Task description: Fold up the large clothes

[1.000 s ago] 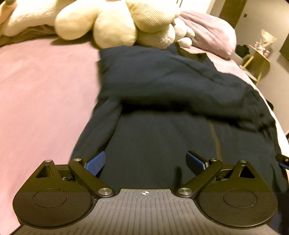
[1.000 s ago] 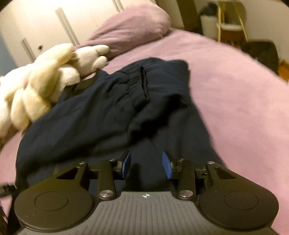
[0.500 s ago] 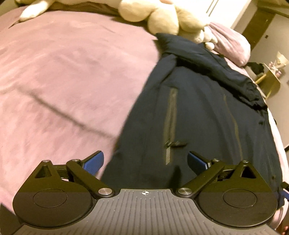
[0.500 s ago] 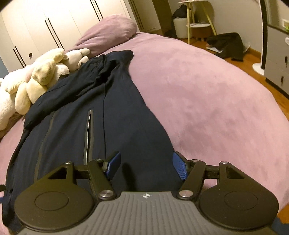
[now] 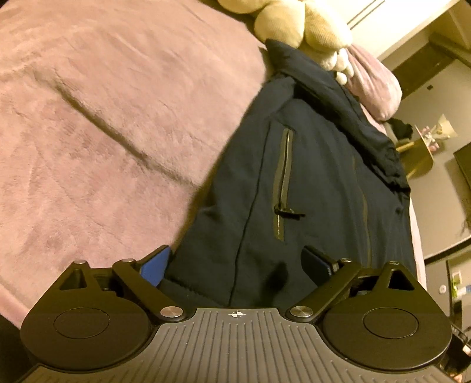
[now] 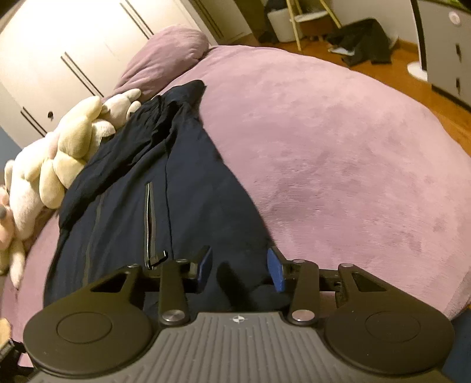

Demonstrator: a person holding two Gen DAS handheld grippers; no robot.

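We're at the near hem of the dark jacket [image 5: 318, 182], which lies lengthwise on the pink bed [image 5: 103, 117], its far end bunched up against the plush toys [image 5: 306, 26] and the pillow [image 6: 167, 59].

Left gripper [image 5: 235, 265]: fingers spread wide, straddling the hem's left corner, the fabric's edge just beside the left blue pad; they've just been closing a little, cloth between them, pads not pressing yet. Right gripper [image 6: 240, 268]: fingers partly apart over the right corner, just been closing too, fabric between them — no clamp that we can see.

Risks, as we judge them:
- Left span is wide and sits right at the garment's edge — if it closes here it may catch only the top layer, or slip off the side onto the bedspread.
- Thick layered cloth: a shallow bite lets the lower layer drop out on the lift, so the fold goes skewed.
- Uneven grips on the two corners would drag the hem crooked.
- Far end is already rumpled; folding over it locks the bunching in.
- Zip pull [image 6: 159, 257] close to the right fingers could snag.
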